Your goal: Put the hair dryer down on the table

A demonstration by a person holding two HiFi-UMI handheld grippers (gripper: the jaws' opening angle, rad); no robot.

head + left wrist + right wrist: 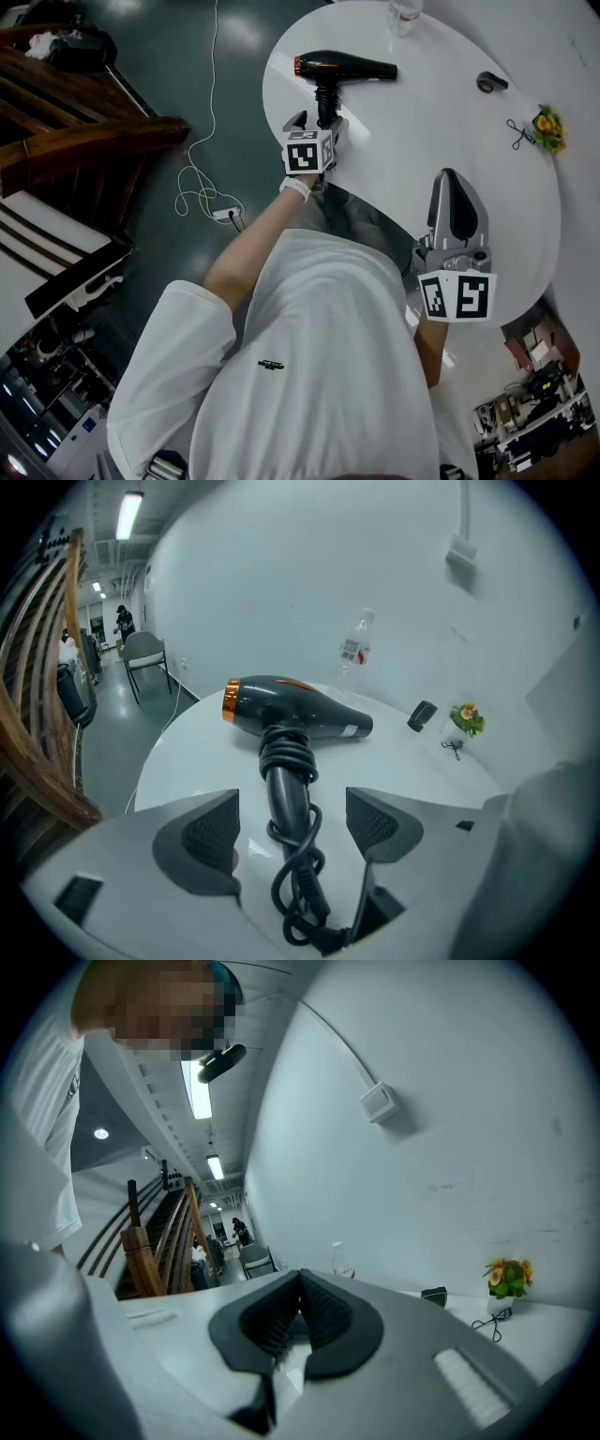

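— Where do we stand with the hair dryer [342, 70]?

— It lies flat on the white surface [422, 131]. Its barrel is crosswise to us with the orange-ringed end to our left. The handle [286, 794] runs straight back toward our left tongs [292, 827].

— Are we gripping it?

— No. The left tongs stand wide open, a pad on either side of the handle with a clear gap on both. The coiled cord [300, 897] trails from the handle down between them, and nothing presses on it.

— And the right tongs [300, 1288]?

— Closed on nothing, pads together, held at the near edge of the surface, well off to the right of the dryer. The left is by far the nearer.

— So what does the next move turn on?

— We judge the putting-down done. The handle's long axis lines up with the left tongs, so we should draw them straight back along it, toward us and up. Going sideways could let a pad knock the handle or snag the cord and swing the barrel.
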